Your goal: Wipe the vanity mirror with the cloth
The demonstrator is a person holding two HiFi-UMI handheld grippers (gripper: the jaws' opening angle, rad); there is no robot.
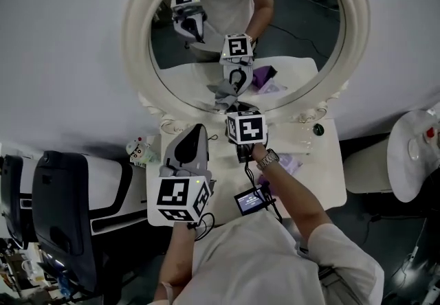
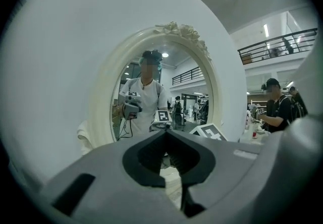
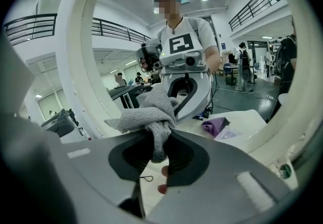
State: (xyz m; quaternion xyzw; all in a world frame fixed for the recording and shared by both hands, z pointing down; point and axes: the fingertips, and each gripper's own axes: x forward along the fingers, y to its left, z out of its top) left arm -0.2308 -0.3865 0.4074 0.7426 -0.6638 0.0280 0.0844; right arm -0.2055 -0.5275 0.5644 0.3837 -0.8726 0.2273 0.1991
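The oval vanity mirror (image 1: 206, 56) in its ornate white frame (image 1: 134, 36) stands on a white vanity table (image 1: 323, 173). A grey cloth (image 1: 225, 99) is bunched against the bottom of the glass, and my right gripper (image 1: 234, 107) is shut on it. In the right gripper view the cloth (image 3: 151, 112) hangs out from between the closed jaws of that gripper (image 3: 161, 136), right at the mirror (image 3: 126, 31). My left gripper (image 1: 190, 140) is held lower left, shut and empty, pointing at the mirror (image 2: 161, 92); its jaw tips (image 2: 165, 133) meet.
A purple item (image 1: 292, 163) lies on the table to the right, also shown as a reflection (image 3: 214, 126). A small box (image 1: 139, 151) sits at the table's left edge. A black chair (image 1: 62, 214) stands left, a round white table (image 1: 412, 156) right.
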